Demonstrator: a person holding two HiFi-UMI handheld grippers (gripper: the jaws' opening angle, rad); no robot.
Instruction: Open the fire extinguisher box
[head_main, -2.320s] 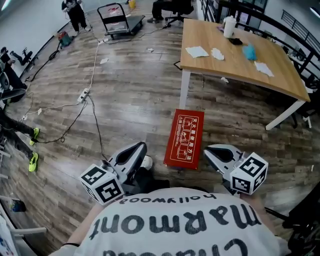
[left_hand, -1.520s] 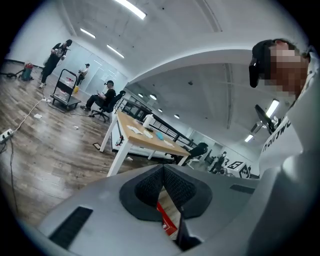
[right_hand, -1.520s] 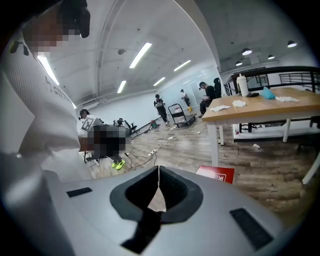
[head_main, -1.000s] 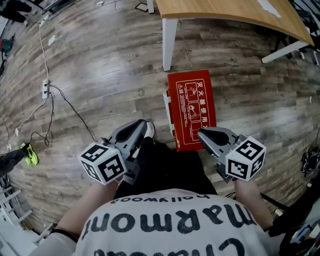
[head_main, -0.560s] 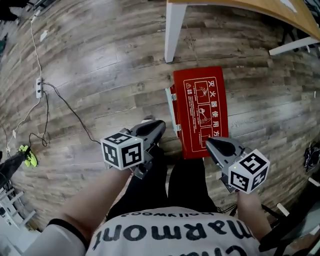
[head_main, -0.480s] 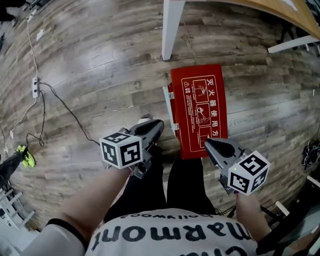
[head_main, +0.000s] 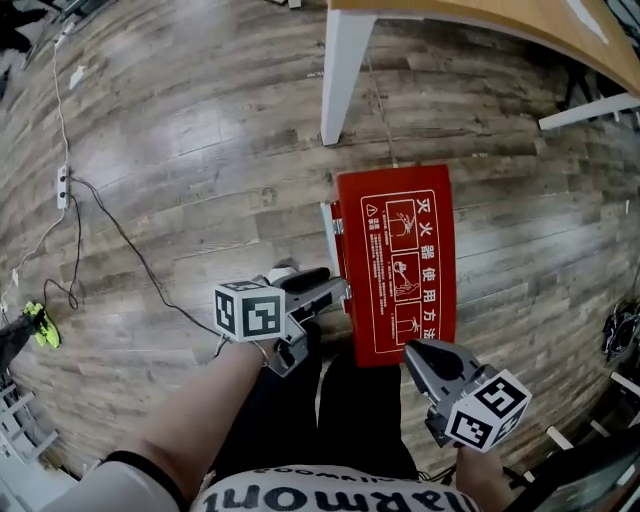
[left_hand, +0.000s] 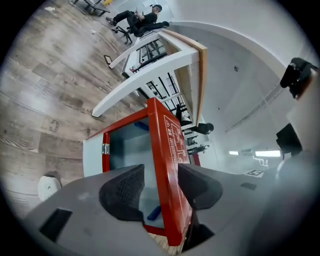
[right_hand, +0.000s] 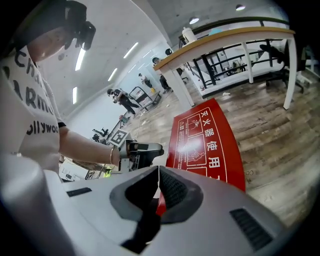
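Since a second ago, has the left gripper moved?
Yes. The left gripper moved right, up to the fire extinguisher box. Its jaws have just been opening, with the box's red edge between them.

The table (head_main: 480, 15) is cut off by the head view's top edge; only one leg and a strip of its rim show. The right gripper (head_main: 418, 355) covers the near right corner of the box (head_main: 395, 270). In the left gripper view, a blue thing (left_hand: 154, 213) inside the box is too small to name, perhaps a handle. That view's right side is hazy.
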